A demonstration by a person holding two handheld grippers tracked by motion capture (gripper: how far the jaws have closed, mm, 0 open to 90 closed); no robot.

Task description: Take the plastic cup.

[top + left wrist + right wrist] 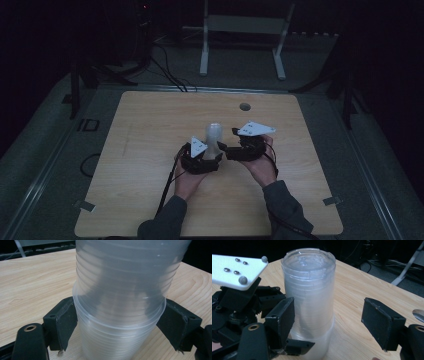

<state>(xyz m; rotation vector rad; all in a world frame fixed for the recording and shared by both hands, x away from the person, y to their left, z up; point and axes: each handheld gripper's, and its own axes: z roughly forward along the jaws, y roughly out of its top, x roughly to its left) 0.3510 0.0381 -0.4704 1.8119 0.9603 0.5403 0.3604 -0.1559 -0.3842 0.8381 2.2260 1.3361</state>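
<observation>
A stack of clear ribbed plastic cups (214,136) stands upside down near the middle of the wooden table (150,120). My left gripper (212,158) is at the stack's base. In the left gripper view its two pads press the wider bottom cup (117,340) from both sides, just under that cup's rim. My right gripper (227,141) comes in from the right at mid height. In the right gripper view the right gripper (329,312) stands open: its left pad (283,315) is close beside the stack of cups (308,290), and its right pad (382,322) is well apart.
A round hole (244,106) sits in the table's far side. Behind the table stands a white frame (245,30), with cables (165,70) on the dark floor. The left gripper's white plate (237,268) is close to the right gripper's left jaw.
</observation>
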